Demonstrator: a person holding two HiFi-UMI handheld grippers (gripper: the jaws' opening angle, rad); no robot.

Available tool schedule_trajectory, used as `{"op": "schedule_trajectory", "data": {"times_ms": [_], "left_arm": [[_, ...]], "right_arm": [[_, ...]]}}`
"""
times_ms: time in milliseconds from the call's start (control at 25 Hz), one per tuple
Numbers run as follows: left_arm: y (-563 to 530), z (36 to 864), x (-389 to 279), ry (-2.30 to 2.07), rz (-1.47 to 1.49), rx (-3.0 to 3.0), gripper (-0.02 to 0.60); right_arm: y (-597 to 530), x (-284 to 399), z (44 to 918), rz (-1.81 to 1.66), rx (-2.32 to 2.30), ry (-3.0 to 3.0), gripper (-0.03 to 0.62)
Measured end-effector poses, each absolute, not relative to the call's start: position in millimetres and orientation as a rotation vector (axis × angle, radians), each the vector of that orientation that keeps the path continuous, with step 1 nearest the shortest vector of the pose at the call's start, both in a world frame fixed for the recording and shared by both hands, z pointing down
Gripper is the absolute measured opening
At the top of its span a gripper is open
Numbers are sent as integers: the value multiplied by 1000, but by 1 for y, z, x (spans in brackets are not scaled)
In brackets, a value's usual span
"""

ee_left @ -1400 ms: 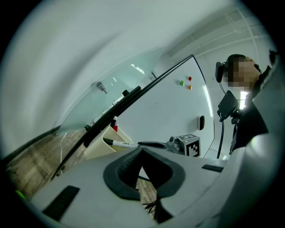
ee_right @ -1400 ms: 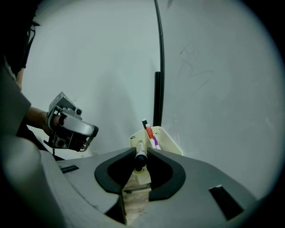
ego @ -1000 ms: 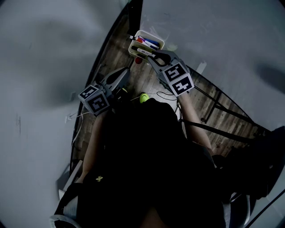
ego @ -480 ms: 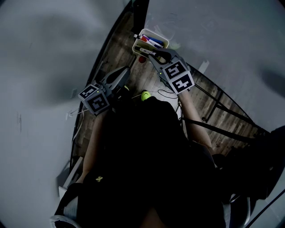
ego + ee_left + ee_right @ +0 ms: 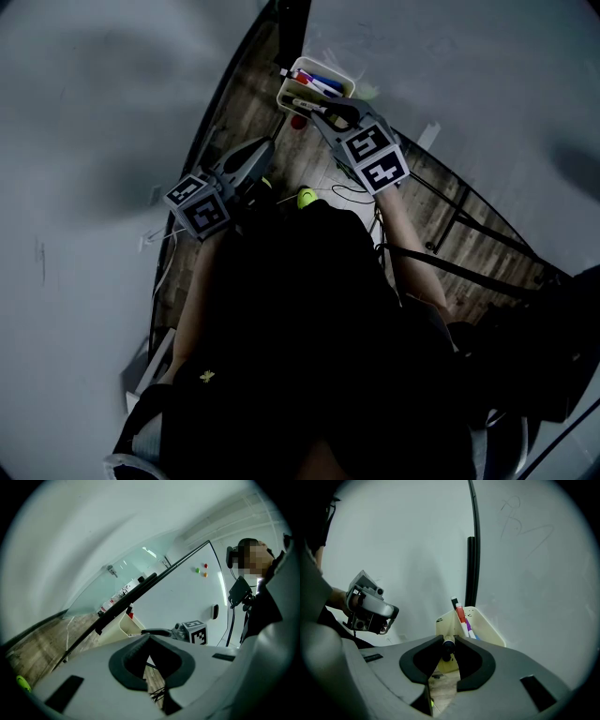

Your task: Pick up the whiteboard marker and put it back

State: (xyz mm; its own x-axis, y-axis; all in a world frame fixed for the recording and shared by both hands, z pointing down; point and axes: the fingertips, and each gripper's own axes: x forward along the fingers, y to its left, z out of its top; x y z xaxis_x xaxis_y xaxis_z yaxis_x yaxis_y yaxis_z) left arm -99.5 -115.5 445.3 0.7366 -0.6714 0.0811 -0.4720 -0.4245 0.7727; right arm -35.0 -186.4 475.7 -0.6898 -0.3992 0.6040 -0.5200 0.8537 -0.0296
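Tray half full of markers

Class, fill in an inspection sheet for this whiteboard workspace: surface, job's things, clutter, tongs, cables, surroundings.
Surface: wood-grain floor, dimly lit.
Job's things: black marker in the right tongs; cream holder with other markers, red, purple and blue.
Clutter: yellow-green object on the floor.
Tongs: right tongs shut on the black marker, by the holder's near wall; left tongs shut, empty.
Cables: thin black cable on the floor.
Surroundings: whiteboard with faint scribbles.
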Motion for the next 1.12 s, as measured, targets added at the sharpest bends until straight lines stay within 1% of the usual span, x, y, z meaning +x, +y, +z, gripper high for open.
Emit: {"op": "schedule_trajectory", "data": {"times_ms": [520,720,1120], "left_arm": [[-116,445,-98,-850,-296,2102,3],[-118,447,-100,-850,-294,2105,3],[-116,438,-89,-874,-277,2131,3]], "right_arm": [[-187,-35,474,254,680,-2437,97],[-187,-40,472,247,673,-2459,140],[-184,-32,457,238,684,-2520,141]]}}
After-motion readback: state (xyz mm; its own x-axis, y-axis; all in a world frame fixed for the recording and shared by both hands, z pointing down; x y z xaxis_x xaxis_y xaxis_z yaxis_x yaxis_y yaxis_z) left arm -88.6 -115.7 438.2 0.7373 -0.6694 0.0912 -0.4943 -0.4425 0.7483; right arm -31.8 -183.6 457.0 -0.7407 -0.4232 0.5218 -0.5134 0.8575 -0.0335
